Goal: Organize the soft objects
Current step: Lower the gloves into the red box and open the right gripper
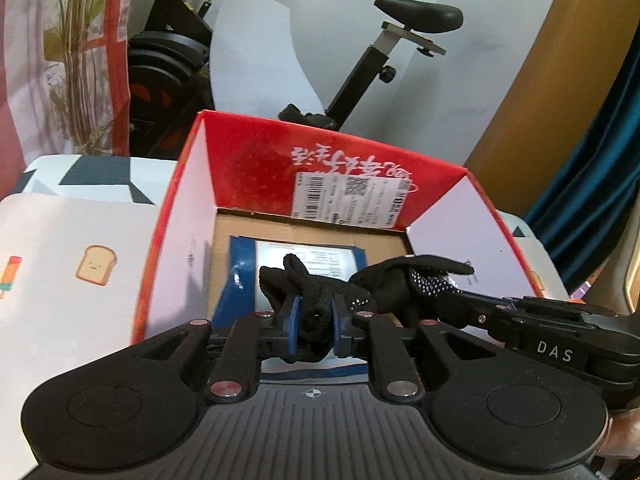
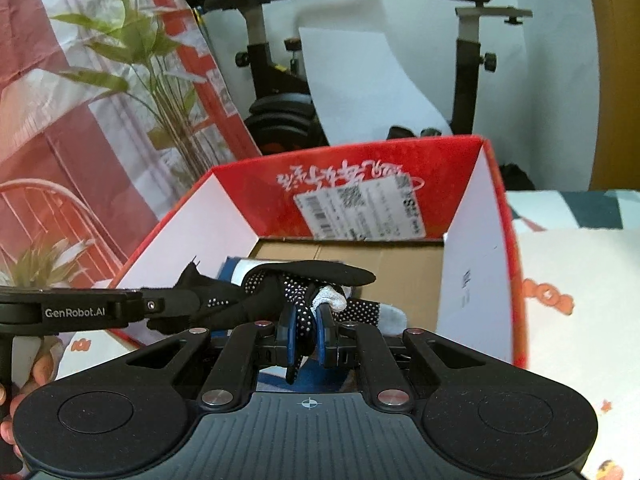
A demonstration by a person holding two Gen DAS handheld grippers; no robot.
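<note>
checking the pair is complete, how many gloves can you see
2, possibly more hidden. One black glove sits in the left gripper; a dotted glove is in the right gripper. Both hang over the red box.

The left tongs point steeply downward, blue pads pressed on a bunched black knit glove. The right tongs tilt downward beside them, clamped tight on black dotted fabric.

You have a bed under a pale cover printed with toast, ice lolly and other cartoon shapes. Directly on it sits the red cardboard box, flaps upright, with printed cover showing on both sides of it.
</note>
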